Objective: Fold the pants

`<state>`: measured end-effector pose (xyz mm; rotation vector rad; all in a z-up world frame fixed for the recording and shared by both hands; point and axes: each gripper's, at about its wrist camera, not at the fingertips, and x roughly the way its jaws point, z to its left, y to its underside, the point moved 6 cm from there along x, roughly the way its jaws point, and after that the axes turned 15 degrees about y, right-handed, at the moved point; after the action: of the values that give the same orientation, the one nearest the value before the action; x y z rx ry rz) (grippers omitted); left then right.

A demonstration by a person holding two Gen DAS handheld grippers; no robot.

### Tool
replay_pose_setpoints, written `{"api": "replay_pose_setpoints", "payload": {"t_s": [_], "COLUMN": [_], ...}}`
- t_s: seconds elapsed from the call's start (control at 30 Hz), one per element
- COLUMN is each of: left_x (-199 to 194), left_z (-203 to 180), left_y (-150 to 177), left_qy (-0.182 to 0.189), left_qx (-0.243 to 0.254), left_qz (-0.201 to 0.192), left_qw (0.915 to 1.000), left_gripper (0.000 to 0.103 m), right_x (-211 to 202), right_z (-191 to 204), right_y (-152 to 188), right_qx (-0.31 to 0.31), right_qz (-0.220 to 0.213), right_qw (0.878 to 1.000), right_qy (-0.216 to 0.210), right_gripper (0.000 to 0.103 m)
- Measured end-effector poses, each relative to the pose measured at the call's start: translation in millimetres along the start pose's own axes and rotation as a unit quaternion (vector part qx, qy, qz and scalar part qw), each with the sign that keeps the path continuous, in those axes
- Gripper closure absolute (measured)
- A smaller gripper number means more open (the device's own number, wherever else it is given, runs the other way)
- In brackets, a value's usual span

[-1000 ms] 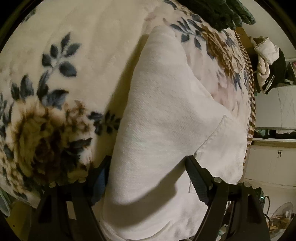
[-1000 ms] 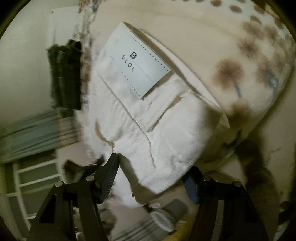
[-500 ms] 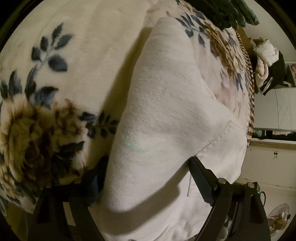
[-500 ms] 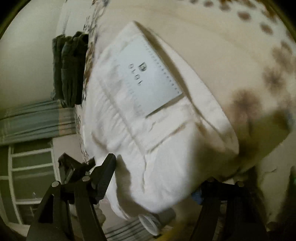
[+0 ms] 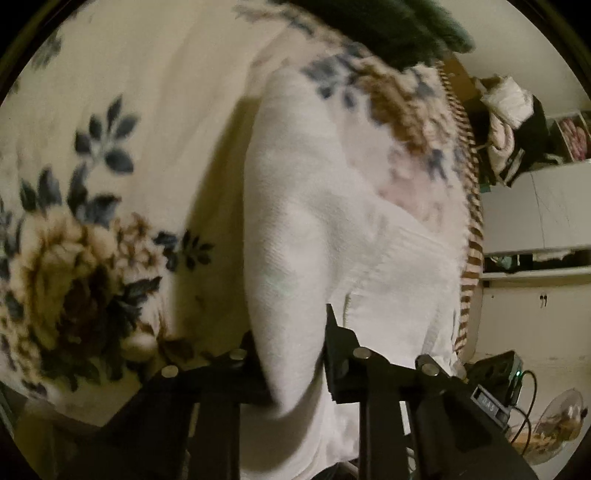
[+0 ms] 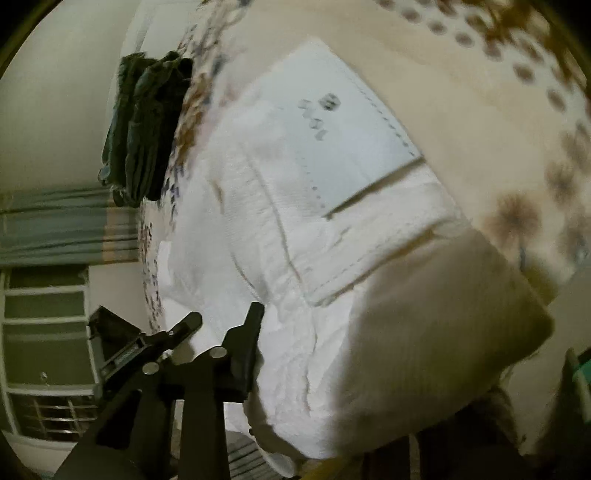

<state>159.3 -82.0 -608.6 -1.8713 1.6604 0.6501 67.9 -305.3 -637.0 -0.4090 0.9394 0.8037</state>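
White pants (image 5: 295, 221) lie folded on a floral blanket (image 5: 110, 147) on a bed. My left gripper (image 5: 291, 354) is shut on the pants' near edge, with cloth bunched between its fingers. In the right wrist view the pants (image 6: 295, 240) show a white brand patch (image 6: 343, 129) on the waistband. My right gripper (image 6: 306, 354) is at the waistband's near edge. Its left finger (image 6: 247, 350) presses against the cloth; the right finger is hidden under the pants, so its grip is unclear.
Dark green folded clothes (image 5: 388, 29) lie at the bed's far end and also show in the right wrist view (image 6: 144, 129). A white cabinet (image 5: 535, 206) with piled clothes stands right of the bed. Curtains (image 6: 55, 225) and a window are at left.
Both grippers have closed in from wide open. The left one has pinched the pants' edge. The right one's left finger has moved inward against the waistband.
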Motion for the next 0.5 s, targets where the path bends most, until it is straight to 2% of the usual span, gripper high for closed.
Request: {"api": "replay_pose_setpoints", "payload": {"t_s": [0.1, 0.33, 0.5], "left_x": [-15, -57, -86], "left_z": [-23, -73, -112], "left_y": [-4, -23, -64], "left_qy": [0.000, 0.009, 0.012], "left_qx": [0.019, 0.039, 0.057], "left_qz": [-0.008, -0.033, -0.058], "left_qw": [0.9998, 0.9987, 0.9966], "left_gripper": [0.085, 0.085, 0.085], "right_x": [-24, -84, -124], "right_z": [18, 60, 108], "right_y": [-5, -21, -52], "right_qx": [-0.016, -0.060, -0.092], "right_qz": [-0.017, -0.039, -0.064], "right_qw": [1.000, 0.997, 0.993], "right_qy": [0.002, -0.012, -0.028], "right_gripper": [0.074, 0.075, 0.075]}}
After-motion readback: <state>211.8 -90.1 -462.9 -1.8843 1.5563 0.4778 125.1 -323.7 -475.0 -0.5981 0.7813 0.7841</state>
